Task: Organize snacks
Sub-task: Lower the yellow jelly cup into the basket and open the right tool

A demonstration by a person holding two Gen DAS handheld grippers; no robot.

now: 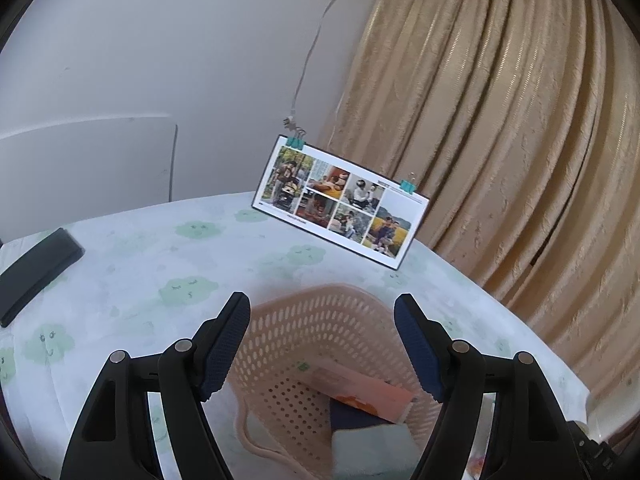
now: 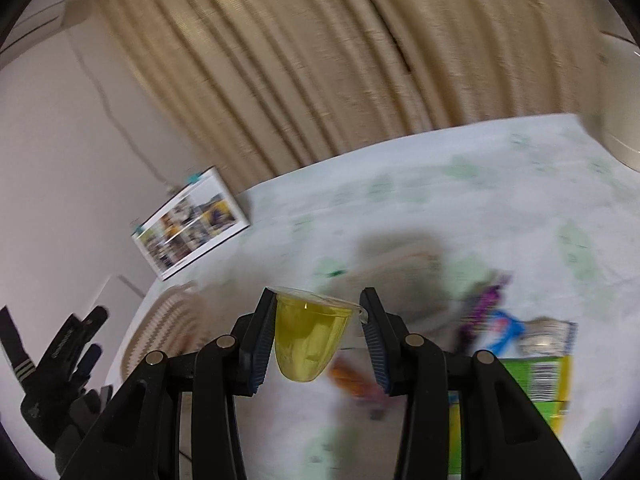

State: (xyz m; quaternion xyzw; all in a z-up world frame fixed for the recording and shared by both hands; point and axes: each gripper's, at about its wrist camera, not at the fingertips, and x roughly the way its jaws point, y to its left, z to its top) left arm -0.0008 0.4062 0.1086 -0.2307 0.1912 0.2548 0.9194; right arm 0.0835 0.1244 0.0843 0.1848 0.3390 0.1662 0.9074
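A: How does the left gripper (image 1: 322, 344) stand?

B: Its jaws are spread wide with nothing between them; the blue ribbed pads (image 1: 226, 350) face each other across the gap, and it tilts downward.

A: And the right gripper (image 2: 320, 338)?

B: Its jaws are drawn in and clamp the yellow jelly cup (image 2: 310, 338) from both sides, just under its rim. The cup hangs upright between the pads, clear of the table.

A: Any hand showing?

B: No bare hand is visible.

On the counter (image 1: 132, 264), the basket (image 1: 320, 320) holds packets (image 1: 360, 392), the photo card (image 1: 340, 200) stands at the back edge, and the remote (image 1: 36, 268) lies near the left edge.
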